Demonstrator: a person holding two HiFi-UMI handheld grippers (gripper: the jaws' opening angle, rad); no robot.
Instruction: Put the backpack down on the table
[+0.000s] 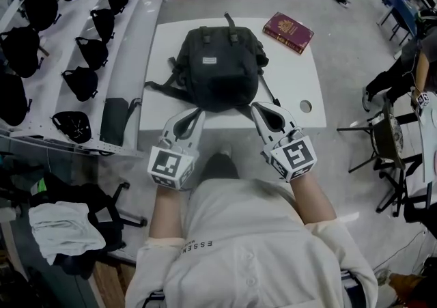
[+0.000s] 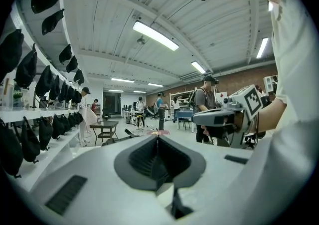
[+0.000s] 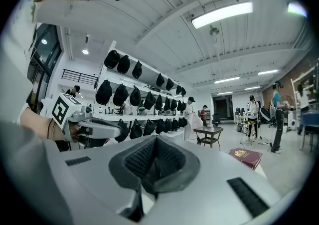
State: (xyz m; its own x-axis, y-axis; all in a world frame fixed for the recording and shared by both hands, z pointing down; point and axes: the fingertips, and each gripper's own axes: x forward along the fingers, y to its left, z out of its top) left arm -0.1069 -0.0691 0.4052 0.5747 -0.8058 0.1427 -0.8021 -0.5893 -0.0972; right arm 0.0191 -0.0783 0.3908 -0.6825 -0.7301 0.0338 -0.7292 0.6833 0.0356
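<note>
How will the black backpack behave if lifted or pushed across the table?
Likely floppy: the backpack is soft fabric and lies slumped flat on the table. Its loose straps trail to the side, so they would probably drag or snag when pushed. Lying flat, it seems unlikely to roll or tip.

We see bright ceiling strip lights (image 3: 222, 14); both gripper views bow toward dark rounded corners; in the dimmer head view the backpack (image 1: 220, 71) loses detail.
</note>
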